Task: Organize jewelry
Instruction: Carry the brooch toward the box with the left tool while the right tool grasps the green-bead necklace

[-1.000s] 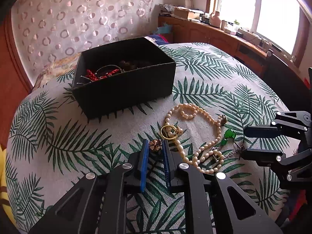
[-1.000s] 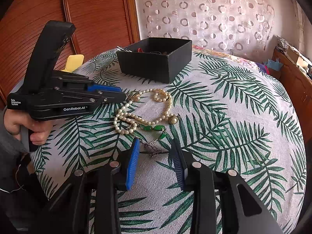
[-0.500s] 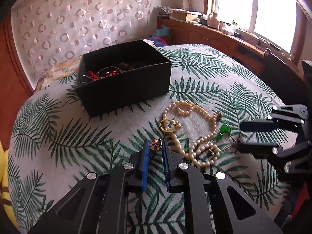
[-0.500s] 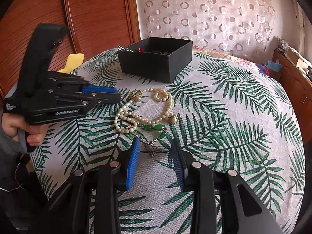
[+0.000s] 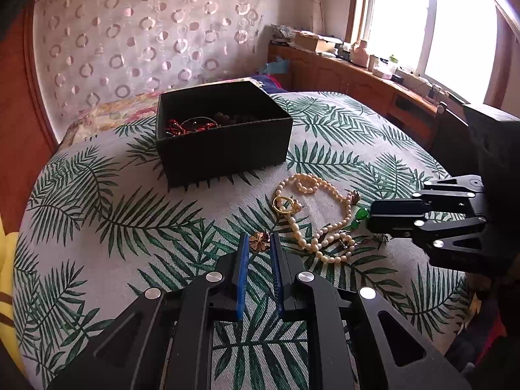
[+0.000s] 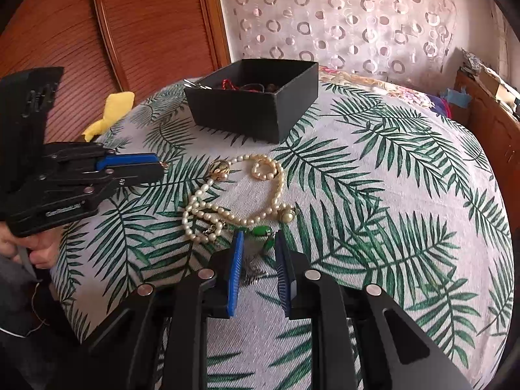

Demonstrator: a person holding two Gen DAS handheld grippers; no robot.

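Observation:
A black open box [image 5: 227, 149] [image 6: 234, 117] with red and dark jewelry inside sits on the palm-leaf bedspread [image 5: 97, 214]. In front of it lie a pearl necklace [image 5: 347, 208] [image 6: 279, 188] and a gold ring [image 5: 282, 203] [image 6: 219, 167]. My left gripper [image 5: 259, 239] [image 6: 161, 169] is shut on a small bronze flower brooch [image 5: 259, 240], held just above the cloth. My right gripper [image 6: 259, 234] [image 5: 370, 217] is closing. A green-bead piece [image 6: 261, 230] [image 5: 360, 214] and its silver chain [image 6: 253, 269] lie between the jaws, and the pads are not seen pressing.
A person's hand [image 6: 39, 250] holds the left gripper's handle at the bed's left edge. A yellow item [image 6: 113, 107] lies by the wooden wall panel [image 6: 146, 32]. A cluttered wooden cabinet [image 5: 357, 74] stands under the window to the right.
My left gripper has drawn away from the jewelry pile with the brooch still in it. The right gripper's jaws have narrowed around the green-bead chain without shifting place.

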